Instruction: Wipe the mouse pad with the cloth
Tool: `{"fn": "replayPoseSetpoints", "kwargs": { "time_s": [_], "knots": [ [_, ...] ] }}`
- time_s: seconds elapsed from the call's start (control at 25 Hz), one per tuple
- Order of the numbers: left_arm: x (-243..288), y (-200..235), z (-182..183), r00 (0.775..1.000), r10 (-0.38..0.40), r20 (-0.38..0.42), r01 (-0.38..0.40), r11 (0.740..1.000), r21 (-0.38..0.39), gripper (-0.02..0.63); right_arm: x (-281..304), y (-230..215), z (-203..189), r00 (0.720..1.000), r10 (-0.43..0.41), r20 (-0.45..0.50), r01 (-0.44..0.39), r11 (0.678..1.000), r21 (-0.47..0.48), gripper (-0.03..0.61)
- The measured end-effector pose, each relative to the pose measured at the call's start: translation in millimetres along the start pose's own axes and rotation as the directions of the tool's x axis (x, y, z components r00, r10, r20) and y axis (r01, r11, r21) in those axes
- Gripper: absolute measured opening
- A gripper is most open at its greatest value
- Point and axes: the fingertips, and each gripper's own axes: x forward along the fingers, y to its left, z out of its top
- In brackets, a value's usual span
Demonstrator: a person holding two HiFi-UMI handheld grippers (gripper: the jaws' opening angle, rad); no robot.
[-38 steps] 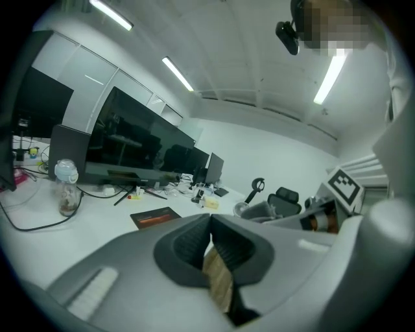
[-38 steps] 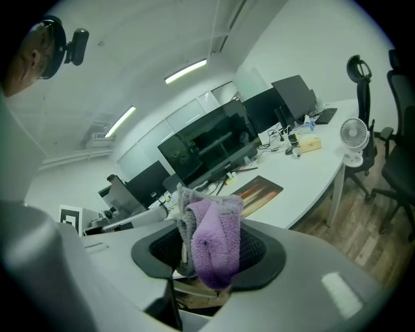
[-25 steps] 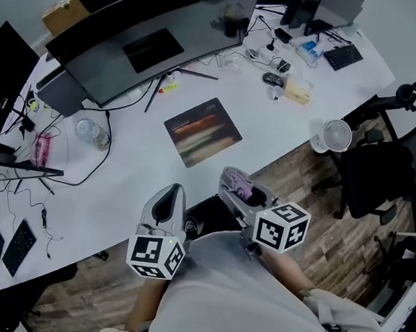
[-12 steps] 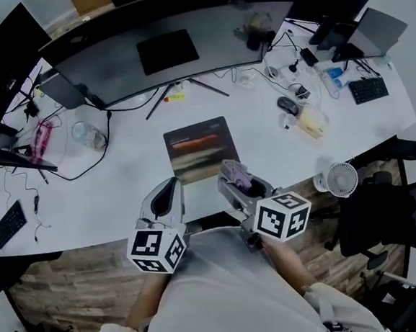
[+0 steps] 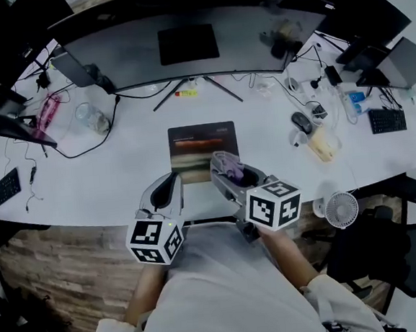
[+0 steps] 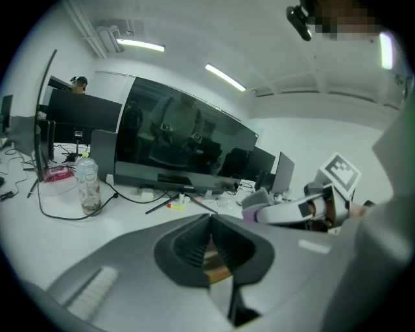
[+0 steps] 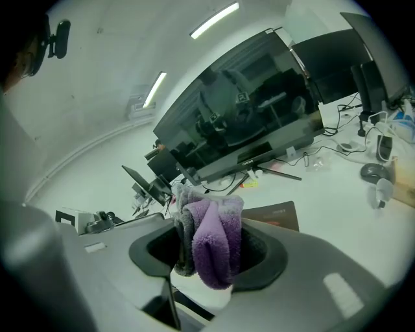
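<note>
A dark mouse pad (image 5: 200, 144) with a blurred coloured print lies on the white desk (image 5: 123, 183), below the curved monitor. My right gripper (image 5: 224, 169) is shut on a bunched purple and grey cloth (image 5: 231, 167) and hangs over the pad's near right corner. In the right gripper view the cloth (image 7: 211, 243) fills the jaws, with the pad (image 7: 275, 215) just beyond. My left gripper (image 5: 168, 192) is at the desk's front edge, left of the pad, its jaws closed with nothing between them (image 6: 209, 249).
A wide curved monitor (image 5: 189, 37) stands behind the pad. A plastic bottle (image 5: 90, 118) and cables lie at the left. A mouse (image 5: 301, 122), a pale block (image 5: 322, 144) and a keyboard (image 5: 387, 118) are at the right. A small fan (image 5: 340, 208) and an office chair (image 5: 389, 250) stand nearby.
Both grippers have moved forward toward the desk. The right gripper with the cloth has gone from off the desk's edge to over the pad's near corner.
</note>
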Motion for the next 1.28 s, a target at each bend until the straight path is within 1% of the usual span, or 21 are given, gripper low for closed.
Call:
{"fn": "replayPoseSetpoints", "kwargs": {
  "time_s": [0.24,0.4,0.48,0.68,0.88,1.04,1.16,1.28],
  "knots": [
    [13.7,21.5,-1.4,0.998,0.061,-0.005,-0.061,0.998,-0.018,0.0,35.0,1.0,11.9,0.996,0.069,-0.055,-0.07,0.997,-0.017,0.206],
    [28.9,37.3,-6.5,0.997,0.076,-0.027,-0.077,0.996,-0.054,0.0,59.6,8.2,18.0,0.99,0.091,-0.112,-0.102,0.99,-0.1,0.207],
    [38.7,41.9,-9.6,0.996,0.081,-0.038,-0.083,0.994,-0.065,0.0,71.2,7.4,20.7,0.987,0.094,-0.13,-0.109,0.988,-0.109,0.207],
    [53.5,62.5,-29.3,0.989,0.103,-0.107,-0.112,0.991,-0.073,0.0,107.1,0.5,15.9,0.981,0.092,-0.171,-0.102,0.993,-0.052,0.206],
    [66.2,82.0,-55.5,0.981,0.127,-0.145,-0.143,0.984,-0.108,0.0,135.3,-10.9,7.5,0.971,0.091,-0.22,-0.101,0.994,-0.032,0.206],
    [74.5,100.0,-80.2,0.97,0.143,-0.199,-0.167,0.98,-0.108,0.0,157.8,-13.9,-0.4,0.962,0.099,-0.254,-0.105,0.994,-0.009,0.207],
    [82.3,107.3,-98.6,0.961,0.142,-0.236,-0.171,0.979,-0.11,0.0,173.9,-19.3,-4.1,0.958,0.098,-0.269,-0.098,0.995,0.011,0.207],
    [86.8,109.7,-117.1,0.952,0.128,-0.279,-0.163,0.981,-0.106,0.0,190.3,-23.1,-9.1,0.954,0.1,-0.283,-0.088,0.995,0.054,0.207]
  ]
}}
